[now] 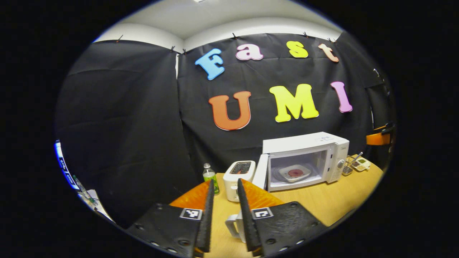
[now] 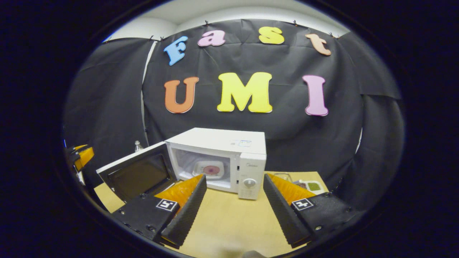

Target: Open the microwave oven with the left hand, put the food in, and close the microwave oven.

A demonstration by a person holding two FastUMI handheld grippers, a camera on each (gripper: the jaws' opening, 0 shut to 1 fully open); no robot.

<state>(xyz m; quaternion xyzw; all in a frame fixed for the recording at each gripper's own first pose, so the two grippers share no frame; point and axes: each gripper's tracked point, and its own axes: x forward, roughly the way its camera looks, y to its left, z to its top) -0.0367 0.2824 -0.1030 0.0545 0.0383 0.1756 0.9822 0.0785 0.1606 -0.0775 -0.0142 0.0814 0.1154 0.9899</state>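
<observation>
- We find the food (image 2: 211, 169), a reddish round on a pale plate (image 1: 294, 173), already inside the microwave oven (image 2: 229, 157), lying on the floor of its cavity; the oven stands on the wooden table (image 2: 229, 215) against the booth's back wall.
- The door (image 2: 138, 173) hangs wide open, swung out to the oven's left, so we judge opening and loading done and only the closing left.
- Next, we think, the left gripper (image 1: 225, 215) must get behind the door's outer face and push it round until it latches.
- That gripper sits back from the oven, low over the table, its fingers a narrow gap apart and holding nothing; a white toaster (image 1: 238, 179), a mug (image 1: 235, 225) and a green bottle (image 1: 209, 177) lie between it and the door.
- The right gripper (image 2: 233, 209) faces the oven's front, fingers spread wide and empty, well clear of the door's swing.
</observation>
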